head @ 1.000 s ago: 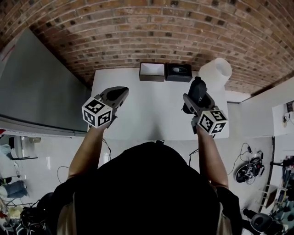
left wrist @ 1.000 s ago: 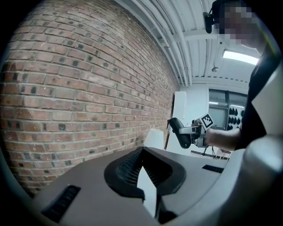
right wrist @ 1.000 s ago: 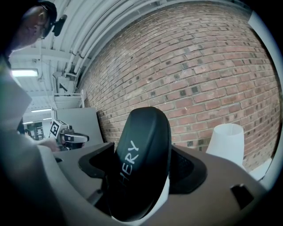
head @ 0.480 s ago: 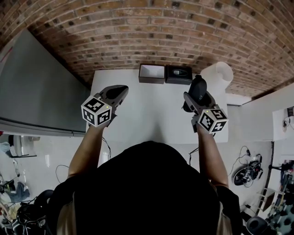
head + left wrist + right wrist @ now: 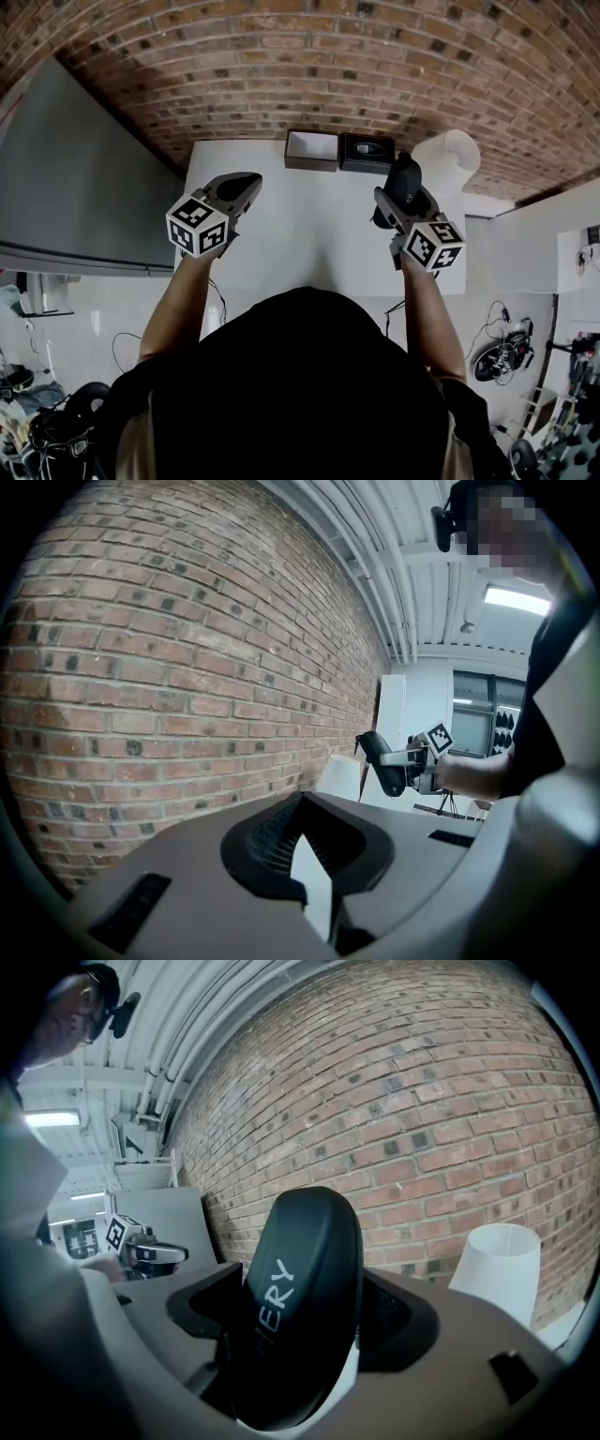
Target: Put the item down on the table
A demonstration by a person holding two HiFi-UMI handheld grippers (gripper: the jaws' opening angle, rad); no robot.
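Right gripper (image 5: pixel 302 1340) jaws clamp black rounded item (image 5: pixel 309 1251) mid-body, held above bench (image 5: pixel 300 234). Left gripper (image 5: pixel 309 860) jaws together, empty. Item looks rigid, smooth, likely slippery and light.

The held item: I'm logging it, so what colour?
The item is black with white lettering; right gripper view shows it best.

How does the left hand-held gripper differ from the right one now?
Load: the left hand-held gripper holds nothing; the right hand-held gripper is clamped on a black item. Jaws: the left's meet at the tips; the right's are spread by the item. Both hover above the white table.
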